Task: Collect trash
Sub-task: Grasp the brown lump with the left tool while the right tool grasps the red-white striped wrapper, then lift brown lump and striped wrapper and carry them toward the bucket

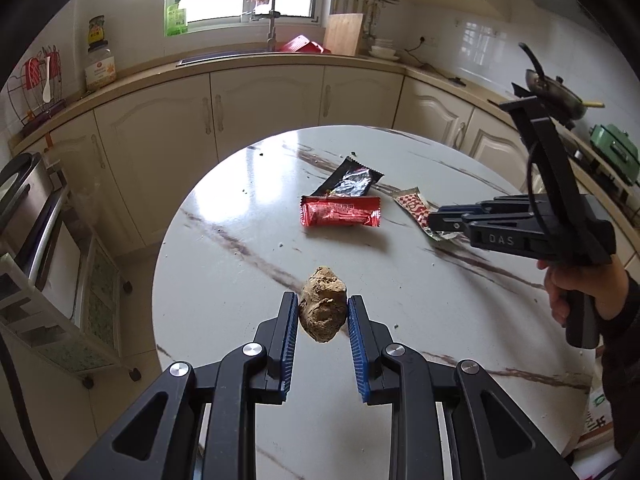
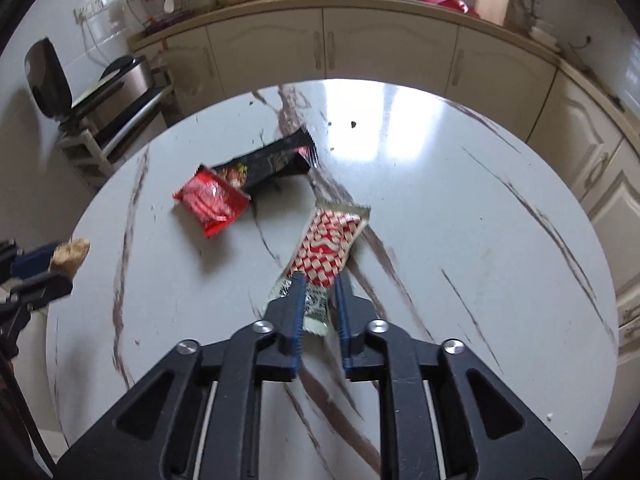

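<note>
My left gripper (image 1: 322, 300) is shut on a brown crumpled lump (image 1: 323, 310) and holds it above the round marble table (image 1: 224, 288). In the right wrist view the same lump (image 2: 72, 254) shows at the far left, in the left gripper (image 2: 60, 268). My right gripper (image 2: 319, 278) is shut on the near end of a red-and-white checked wrapper (image 2: 328, 248); the rest of it sticks out forward over the table (image 2: 460, 240). A red wrapper (image 1: 340, 211) (image 2: 212, 200) and a black wrapper (image 1: 352, 180) (image 2: 272, 160) lie touching near the table's middle. The right gripper (image 1: 434, 220) covers part of the checked wrapper (image 1: 414, 206).
A few dark crumbs (image 2: 353, 124) lie on the far part of the table. Cream cabinets (image 1: 264, 108) and a counter with a sink curve behind it. A cart with a steel appliance (image 1: 28, 208) stands left. A pan (image 1: 552, 92) sits on the stove at right.
</note>
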`<state>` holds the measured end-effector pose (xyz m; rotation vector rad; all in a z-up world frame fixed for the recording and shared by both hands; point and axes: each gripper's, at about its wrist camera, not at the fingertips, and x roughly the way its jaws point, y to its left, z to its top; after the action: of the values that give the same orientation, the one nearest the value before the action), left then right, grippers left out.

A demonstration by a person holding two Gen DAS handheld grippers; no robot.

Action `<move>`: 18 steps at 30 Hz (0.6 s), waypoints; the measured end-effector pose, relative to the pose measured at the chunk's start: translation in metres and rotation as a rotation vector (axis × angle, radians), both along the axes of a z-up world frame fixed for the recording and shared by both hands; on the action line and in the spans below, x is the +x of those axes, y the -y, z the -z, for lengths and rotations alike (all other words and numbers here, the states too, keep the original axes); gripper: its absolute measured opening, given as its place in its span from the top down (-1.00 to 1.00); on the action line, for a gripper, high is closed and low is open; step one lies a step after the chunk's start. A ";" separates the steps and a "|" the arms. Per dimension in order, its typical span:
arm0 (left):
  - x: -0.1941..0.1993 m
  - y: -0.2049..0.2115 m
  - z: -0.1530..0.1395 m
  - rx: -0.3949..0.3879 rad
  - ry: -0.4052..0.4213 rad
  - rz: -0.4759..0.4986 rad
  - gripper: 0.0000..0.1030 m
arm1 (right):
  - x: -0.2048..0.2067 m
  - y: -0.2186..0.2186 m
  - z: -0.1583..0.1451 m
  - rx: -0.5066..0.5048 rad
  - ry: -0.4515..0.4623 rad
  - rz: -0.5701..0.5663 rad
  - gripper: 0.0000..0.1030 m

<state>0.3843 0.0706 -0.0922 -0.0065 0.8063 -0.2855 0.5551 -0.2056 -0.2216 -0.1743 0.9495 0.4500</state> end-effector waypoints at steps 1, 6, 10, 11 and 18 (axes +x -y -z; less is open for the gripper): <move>-0.003 -0.002 -0.001 -0.002 -0.002 -0.003 0.59 | 0.002 -0.001 0.001 0.003 -0.004 0.006 0.51; -0.010 -0.010 -0.006 -0.002 -0.007 -0.013 0.59 | 0.010 -0.016 0.008 -0.020 0.010 0.036 0.38; -0.012 -0.014 -0.007 -0.011 -0.011 -0.011 0.59 | 0.009 -0.025 0.010 -0.067 0.040 0.040 0.56; -0.012 -0.014 -0.007 -0.013 -0.013 -0.009 0.59 | 0.009 -0.024 0.010 -0.066 0.039 0.046 0.72; -0.015 -0.020 -0.011 -0.052 -0.010 -0.007 0.59 | -0.011 -0.030 0.002 -0.070 0.075 0.031 0.90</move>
<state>0.3692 0.0902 -0.0813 -0.0595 0.8088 -0.3002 0.5443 -0.1761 -0.2232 -0.2385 0.8942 0.3796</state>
